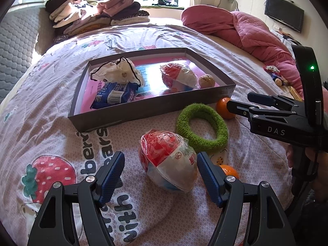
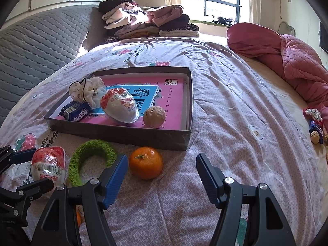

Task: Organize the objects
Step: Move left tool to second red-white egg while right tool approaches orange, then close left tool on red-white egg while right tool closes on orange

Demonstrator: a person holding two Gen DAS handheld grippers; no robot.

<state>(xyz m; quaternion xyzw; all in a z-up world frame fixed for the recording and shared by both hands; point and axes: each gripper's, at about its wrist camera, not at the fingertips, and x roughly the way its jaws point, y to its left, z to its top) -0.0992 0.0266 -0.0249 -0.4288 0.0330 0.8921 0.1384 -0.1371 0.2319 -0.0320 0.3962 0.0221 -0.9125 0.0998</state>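
Lying between open left gripper (image 1: 161, 176) pads, wrapped egg toy (image 1: 168, 162)

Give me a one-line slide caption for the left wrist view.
Open left tongs straddle a plastic-wrapped red-and-white egg-shaped toy on the bed, beside a fuzzy green ring and shallow grey cardboard box.

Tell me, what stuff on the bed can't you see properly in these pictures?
- Second orange: left wrist view, mostly behind the left gripper finger.
- Green ring: right wrist view, partly covered by the right gripper finger.
- Small toys by the pink quilt: too small to identify.
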